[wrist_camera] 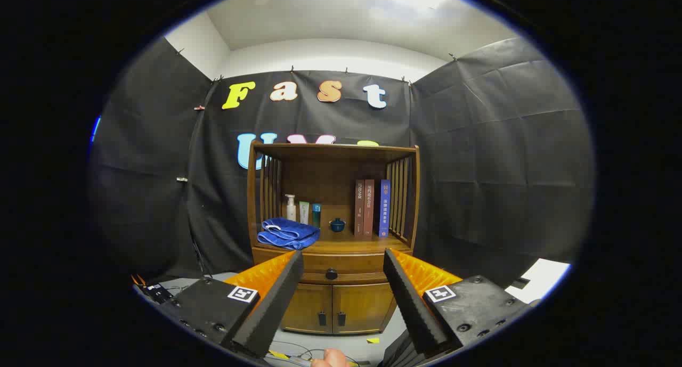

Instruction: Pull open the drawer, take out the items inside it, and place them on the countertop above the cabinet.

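Wooden drawer (330, 268): shut, stiff brown front under the counter (346, 245), above the cabinet's two doors (333, 308); likely slides with mild resistance.
Hold point: small dark round knob (331, 274) at the drawer's centre, hard and possibly slippery, so pinch it squarely.
Gripper (341, 266): released, fingers spread wide, empty, well short of the knob.
Contents: hidden.
Counter load: folded blue towel (287, 233), books (372, 208).

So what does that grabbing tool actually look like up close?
The gripper has two long wedge-shaped fingers with ribbed inner faces. Each sits on a dark blocky mount fastened with screws and carrying a small square black-and-white marker. The fingers stand apart, open.
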Tool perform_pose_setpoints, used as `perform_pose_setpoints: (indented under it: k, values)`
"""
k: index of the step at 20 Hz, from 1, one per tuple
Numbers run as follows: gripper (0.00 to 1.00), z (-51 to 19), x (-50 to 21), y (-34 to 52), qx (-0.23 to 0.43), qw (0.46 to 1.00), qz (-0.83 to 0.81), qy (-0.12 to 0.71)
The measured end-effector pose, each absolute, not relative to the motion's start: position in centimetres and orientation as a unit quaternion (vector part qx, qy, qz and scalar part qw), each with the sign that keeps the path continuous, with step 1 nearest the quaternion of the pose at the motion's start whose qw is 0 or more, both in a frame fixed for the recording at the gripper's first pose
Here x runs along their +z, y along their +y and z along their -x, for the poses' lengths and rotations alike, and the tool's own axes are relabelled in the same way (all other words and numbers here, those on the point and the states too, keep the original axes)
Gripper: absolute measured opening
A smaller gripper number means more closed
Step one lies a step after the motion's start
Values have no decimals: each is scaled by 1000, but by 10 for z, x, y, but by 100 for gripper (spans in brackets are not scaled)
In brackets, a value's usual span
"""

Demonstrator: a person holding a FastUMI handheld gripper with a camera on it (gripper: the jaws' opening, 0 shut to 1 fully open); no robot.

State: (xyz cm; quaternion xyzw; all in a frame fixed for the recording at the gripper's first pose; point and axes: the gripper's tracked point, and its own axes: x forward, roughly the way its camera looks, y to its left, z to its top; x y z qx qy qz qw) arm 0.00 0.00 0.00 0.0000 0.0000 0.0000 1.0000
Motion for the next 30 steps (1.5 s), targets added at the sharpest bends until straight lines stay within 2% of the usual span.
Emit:
perform_pose_setpoints:
  k: [30]
  values:
    - [98, -11, 7, 15, 11, 1000, -13, -7]
